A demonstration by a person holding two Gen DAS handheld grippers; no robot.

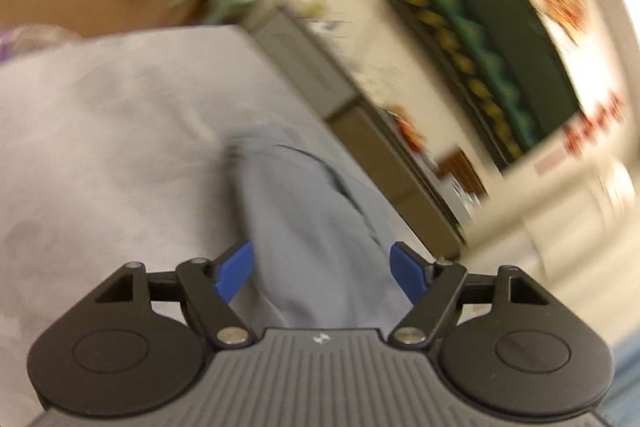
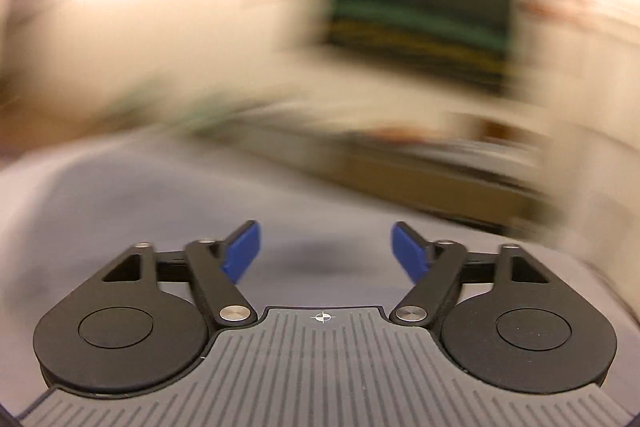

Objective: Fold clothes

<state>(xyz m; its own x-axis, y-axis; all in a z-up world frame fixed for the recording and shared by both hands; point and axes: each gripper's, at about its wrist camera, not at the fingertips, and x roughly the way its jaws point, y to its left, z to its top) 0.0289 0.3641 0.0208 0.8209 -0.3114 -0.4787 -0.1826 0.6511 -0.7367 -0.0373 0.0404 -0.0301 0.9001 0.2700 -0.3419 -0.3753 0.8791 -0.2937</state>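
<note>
Both pairs of my jaws stand wide apart, with nothing pinched in either. On my left gripper (image 1: 322,271) the blue pads (image 1: 236,269) flank a grey-blue garment (image 1: 308,211) without pressing on it; the cloth lies under and beyond them, running from the bottom middle of the frame up toward the centre as a long, rumpled ridge. It rests on a pale grey spread surface (image 1: 112,131) that fills the left half of that view. My right gripper (image 2: 324,253) is just as wide, and below it, across the lower half of its heavily blurred frame, I see only a smooth grey-blue expanse of cloth (image 2: 132,195); I cannot tell whether that is the same garment or the cover beneath it.

I judge the garment light, soft and limp: it will drape and sag from any point I lift, and a single pinch will bunch it. Thin woven fabric can slide out of smooth pads, so I would bite a doubled edge, a hem or a seam rather than flat middle cloth. Its upper end, near the frame's centre, shows a darker fold line that looks like such an edge, though blur keeps me unsure.
</note>
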